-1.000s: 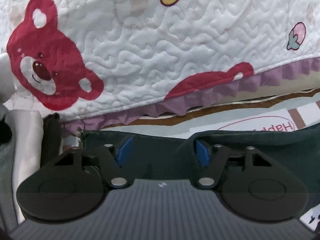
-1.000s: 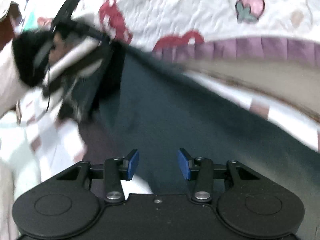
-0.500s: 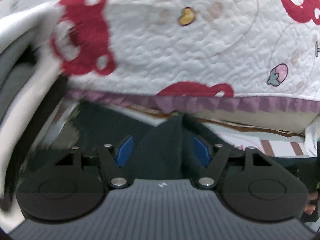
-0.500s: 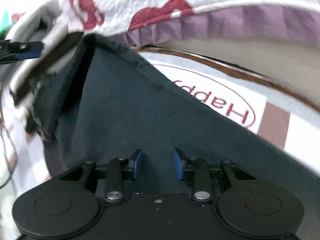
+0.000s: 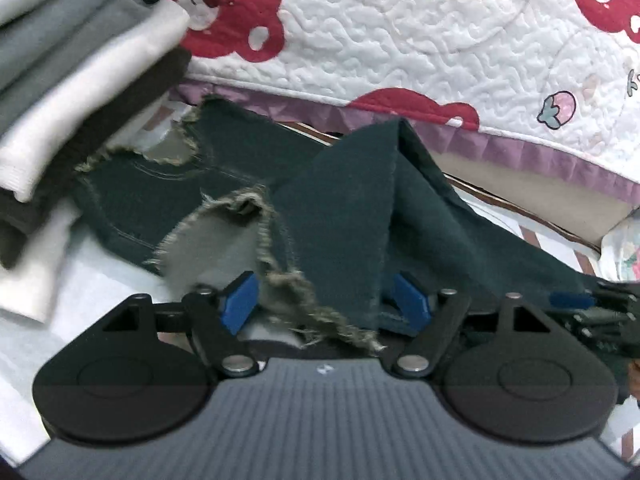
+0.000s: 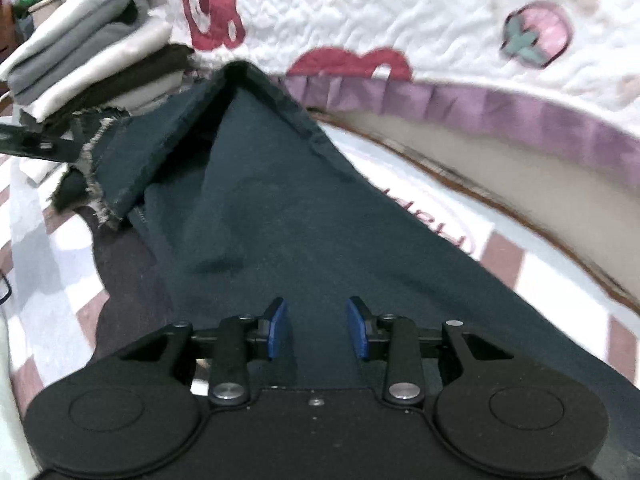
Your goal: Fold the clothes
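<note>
A dark teal denim garment [image 5: 344, 200] with frayed pale hems lies rumpled on the striped mat, one fold peaked up in the middle. My left gripper [image 5: 326, 300] hovers low over its near edge. Its jaws are opening, and a frayed hem [image 5: 288, 280] runs between the blue pads without being pressed. In the right wrist view the same garment [image 6: 280, 208] spreads out ahead. My right gripper [image 6: 317, 328] sits just over the flat cloth, jaws opening, with the cloth under and between the pads but not pinched. The right gripper's tip [image 5: 572, 300] shows at the left view's right edge.
A stack of folded white, grey and dark clothes [image 5: 80, 80] stands at the left, close to the garment's hems. A white quilt with red bears and a purple frill [image 5: 440, 40] rises behind. The mat [image 6: 500, 248] with pink stripes lies underneath.
The left view has swung left and lower: the folded stack came into sight and the frayed hems now lie between wider jaws. The garment's fold has settled onto the mat.
</note>
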Demonstrator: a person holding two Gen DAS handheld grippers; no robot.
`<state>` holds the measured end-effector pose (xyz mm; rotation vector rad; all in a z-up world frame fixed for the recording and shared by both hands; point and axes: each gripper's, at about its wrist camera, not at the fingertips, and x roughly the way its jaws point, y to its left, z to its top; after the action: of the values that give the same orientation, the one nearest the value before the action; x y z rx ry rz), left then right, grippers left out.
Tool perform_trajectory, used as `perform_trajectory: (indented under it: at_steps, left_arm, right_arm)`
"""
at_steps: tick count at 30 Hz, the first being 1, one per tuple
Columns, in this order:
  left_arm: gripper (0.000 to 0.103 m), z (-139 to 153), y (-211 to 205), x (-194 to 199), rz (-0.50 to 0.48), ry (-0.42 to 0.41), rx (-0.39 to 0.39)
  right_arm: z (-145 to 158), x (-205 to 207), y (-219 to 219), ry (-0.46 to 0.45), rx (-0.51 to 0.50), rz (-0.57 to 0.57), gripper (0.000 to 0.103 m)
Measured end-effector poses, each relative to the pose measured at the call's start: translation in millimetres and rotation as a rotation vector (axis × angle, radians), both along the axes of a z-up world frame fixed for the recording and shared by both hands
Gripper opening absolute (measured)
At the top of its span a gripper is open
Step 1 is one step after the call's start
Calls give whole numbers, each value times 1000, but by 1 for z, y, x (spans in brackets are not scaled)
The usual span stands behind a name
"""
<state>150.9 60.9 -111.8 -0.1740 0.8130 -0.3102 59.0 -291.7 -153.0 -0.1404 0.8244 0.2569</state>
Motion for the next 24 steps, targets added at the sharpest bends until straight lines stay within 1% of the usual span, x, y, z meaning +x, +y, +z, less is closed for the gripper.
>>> perform_trajectory:
  at_steps: [1, 2, 4, 5, 6, 8, 9, 10, 12, 13, 14, 16, 18, 19, 20, 22, 23, 24]
  left_arm:
    - [75, 1, -8, -1, -16, -1, 11]
    - [75, 3, -19, -3, -49, -24, 40]
    - [75, 5, -42, -7, -122, -77, 105]
    - [76, 6, -54, -8, -139, -100, 161]
    - [77, 4, -65, -7, -138, -115, 225]
    - [78, -6, -78, -1, -129, -107, 303]
    - [76, -14, -82, 3, -126, -94, 336]
    - [54, -21, -83, 6, -113, -77, 377]
    - [25, -34, -82, 12, -79, -47, 461]
    - [14, -35, -78, 14, -70, -49, 475]
    - [7, -33, -75, 17, -53, -64, 498]
    - [7, -23, -66, 24, 0, -115, 552]
    - [7, 2, -51, 35, 94, -224, 568]
    - [7, 11, -50, 44, 120, -264, 589]
    - [7, 20, -52, 57, 131, -295, 623]
    - [7, 38, -53, 94, 139, -348, 651]
    - [8, 44, -56, 114, 140, -354, 652]
    - [13, 49, -60, 132, 148, -351, 646]
  right_arm:
    - [1, -7, 1, -10, -19, 6, 40]
    - [2, -14, 1, -20, -40, 12, 41]
    - [2, -27, 3, -37, -91, 20, 41]
    - [0, -32, 2, -39, -108, 21, 41]
    - [-1, -36, 1, -40, -118, 19, 41]
    - [-2, -42, -2, -47, -119, 12, 40]
    - [-3, -45, -3, -50, -115, 9, 40]
    - [-3, -47, -4, -50, -105, 5, 40]
    - [-4, -48, -4, -51, -94, 0, 41]
    - [-5, -49, -3, -54, -100, 7, 41]
    - [-5, -51, -2, -56, -106, 13, 41]
    - [-2, -54, -5, -73, -94, 4, 41]
    - [1, -58, -9, -90, -82, -5, 41]
    - [3, -60, -11, -98, -75, -10, 41]
    - [4, -61, -12, -101, -72, -7, 41]
    - [6, -62, -15, -107, -66, -1, 41]
    - [5, -62, -16, -105, -76, 2, 41]
    - [3, -62, -17, -102, -87, 4, 42]
